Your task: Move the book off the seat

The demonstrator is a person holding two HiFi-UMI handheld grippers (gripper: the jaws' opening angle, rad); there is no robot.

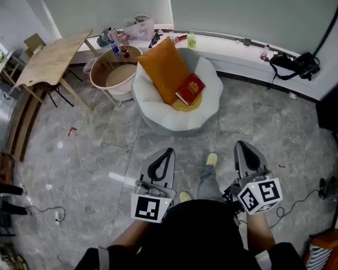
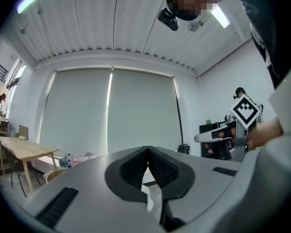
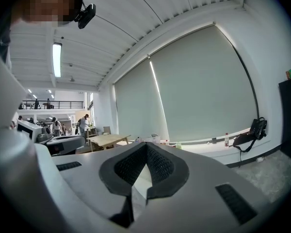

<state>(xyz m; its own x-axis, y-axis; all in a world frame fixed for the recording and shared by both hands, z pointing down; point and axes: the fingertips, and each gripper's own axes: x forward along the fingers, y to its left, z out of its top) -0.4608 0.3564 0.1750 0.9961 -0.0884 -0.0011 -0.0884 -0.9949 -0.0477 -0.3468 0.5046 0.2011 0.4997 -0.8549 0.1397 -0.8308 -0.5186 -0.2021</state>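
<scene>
Head view: we are holding left claw (image 1: pixel 167 153) and right claw (image 1: pixel 243 149) clenched (both empty). The book (image 1: pixel 190 89) is lying ahead on the seat (image 1: pixel 158 116), slightly nearer the left.

Ahead of me the book (image 1: pixel 190 89) lies on the seat (image 1: pixel 158 114) against the cushion (image 1: pixel 163 69), a round basin (image 1: pixel 100 72) just left of the seat, a table (image 1: pixel 50 61) further left, the ledge (image 1: pixel 225 45) behind, my left gripper (image 1: pixel 168 150) and right gripper (image 1: pixel 240 144) nearer me.
</scene>
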